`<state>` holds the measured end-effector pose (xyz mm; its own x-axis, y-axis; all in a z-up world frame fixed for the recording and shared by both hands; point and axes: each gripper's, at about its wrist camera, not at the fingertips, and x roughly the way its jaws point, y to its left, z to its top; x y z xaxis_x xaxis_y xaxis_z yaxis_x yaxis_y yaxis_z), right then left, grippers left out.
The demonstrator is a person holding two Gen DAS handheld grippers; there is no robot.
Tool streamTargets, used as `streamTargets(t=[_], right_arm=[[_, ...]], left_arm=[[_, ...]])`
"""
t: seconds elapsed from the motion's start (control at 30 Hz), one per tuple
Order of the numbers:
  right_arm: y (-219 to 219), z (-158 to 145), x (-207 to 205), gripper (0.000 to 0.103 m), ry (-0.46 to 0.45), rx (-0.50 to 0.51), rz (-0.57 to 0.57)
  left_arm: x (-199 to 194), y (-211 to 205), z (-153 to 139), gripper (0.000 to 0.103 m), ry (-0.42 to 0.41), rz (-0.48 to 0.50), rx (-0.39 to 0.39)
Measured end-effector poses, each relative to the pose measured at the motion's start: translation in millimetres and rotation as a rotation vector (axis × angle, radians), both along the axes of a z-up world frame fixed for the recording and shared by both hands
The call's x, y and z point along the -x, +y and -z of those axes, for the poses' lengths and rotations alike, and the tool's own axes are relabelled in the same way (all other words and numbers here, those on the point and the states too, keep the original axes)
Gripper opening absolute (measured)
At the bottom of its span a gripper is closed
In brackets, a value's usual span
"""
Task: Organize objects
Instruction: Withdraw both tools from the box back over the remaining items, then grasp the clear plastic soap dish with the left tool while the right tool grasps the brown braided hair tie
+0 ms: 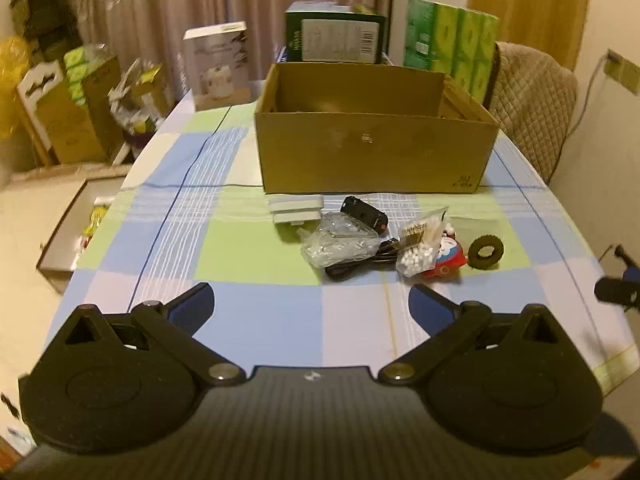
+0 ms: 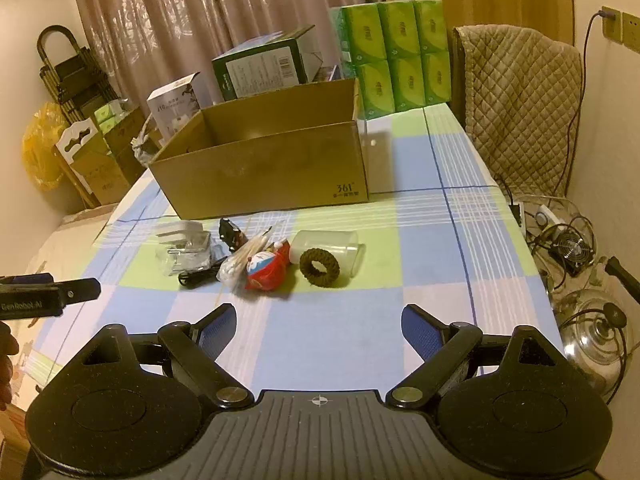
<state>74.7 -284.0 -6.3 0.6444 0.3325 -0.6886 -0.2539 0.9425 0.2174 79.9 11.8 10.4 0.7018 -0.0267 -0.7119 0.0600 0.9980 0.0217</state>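
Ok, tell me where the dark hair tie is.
The dark hair tie lies on the checked tablecloth at the right end of the clutter, beside the red toy and against the clear plastic cup, in front of the cardboard box.

Both grippers: left gripper [image 1: 312,304] and right gripper [image 2: 318,324], matte black linkages, silver pivot screws, blue-padded fingers [image 2: 218,326], ribbed grey base

green tissue packs [image 2: 400,56], quilted chair [image 2: 520,108], curtain [image 2: 180,20]

Beige curtains [image 2: 168,20], quilted chair [image 2: 520,108] — cream walls [image 2: 612,128]
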Motion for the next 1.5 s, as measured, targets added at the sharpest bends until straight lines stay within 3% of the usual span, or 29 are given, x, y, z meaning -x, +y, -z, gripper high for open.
streamTargets(t=[0.53, 1.03, 1.5], right_arm=[[15, 33, -48, 0.085, 0.006, 0.068, -0.051], [35, 77, -93, 0.06, 0.004, 0.126, -0.103], [52, 99, -115, 0.039, -0.007, 0.169, -0.136]], left_arm=[[-52, -12, 40, 0.095, 0.083, 0.042, 0.035], [-99, -17, 72, 0.09, 0.098, 0.071, 0.048], [-127, -22, 92, 0.09, 0.085, 0.073, 0.072]])
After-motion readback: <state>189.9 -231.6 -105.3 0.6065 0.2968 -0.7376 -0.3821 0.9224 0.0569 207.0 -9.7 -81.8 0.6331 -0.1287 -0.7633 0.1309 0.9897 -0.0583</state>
